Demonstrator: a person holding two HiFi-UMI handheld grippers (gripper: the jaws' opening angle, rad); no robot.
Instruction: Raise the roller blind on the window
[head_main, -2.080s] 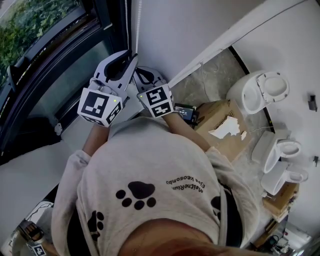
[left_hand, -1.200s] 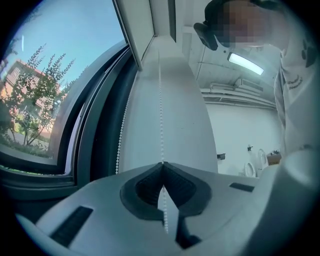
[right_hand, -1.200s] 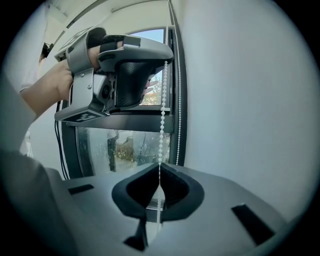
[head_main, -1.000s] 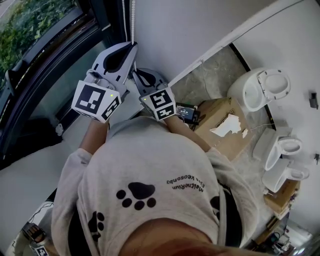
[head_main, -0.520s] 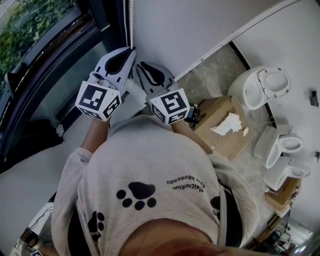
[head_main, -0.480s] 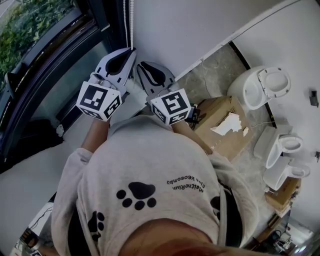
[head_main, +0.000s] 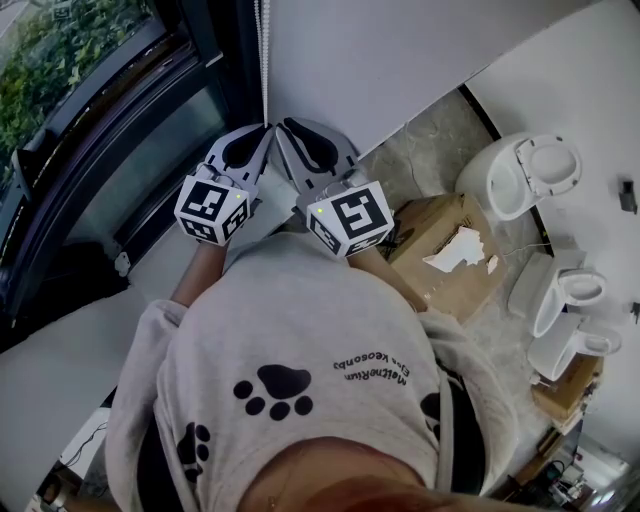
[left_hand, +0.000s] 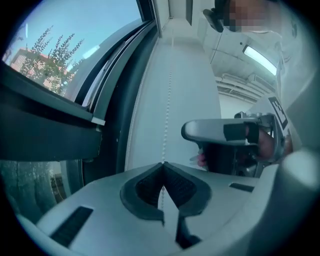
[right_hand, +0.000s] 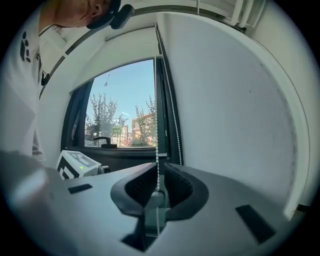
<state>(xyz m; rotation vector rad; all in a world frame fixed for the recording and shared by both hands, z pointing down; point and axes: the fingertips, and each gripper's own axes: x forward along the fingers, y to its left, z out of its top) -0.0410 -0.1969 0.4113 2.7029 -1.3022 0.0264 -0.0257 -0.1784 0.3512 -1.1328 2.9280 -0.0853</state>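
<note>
Left claw (left_hand: 162, 164) is clamped on the bead chain (left_hand: 167, 100) right at its tips. The chain runs straight up from there along the wall (left_hand: 192, 85), next to the window (left_hand: 60, 65). Right claw (right_hand: 157, 190) sits just beside the left. Its jaws have just been opening to a narrow gap, with a chain strand hanging loose through it and a second strand just outside its right jaw.

The only legible lettering is dark print (head_main: 372, 368) on the person's grey shirt (head_main: 300, 320), upside down in the head view, seemingly "MeitneRium" (its second line is too small to read), while the cubes on the left gripper (head_main: 266, 130) and right gripper (head_main: 284, 124) carry only coded squares.
</note>
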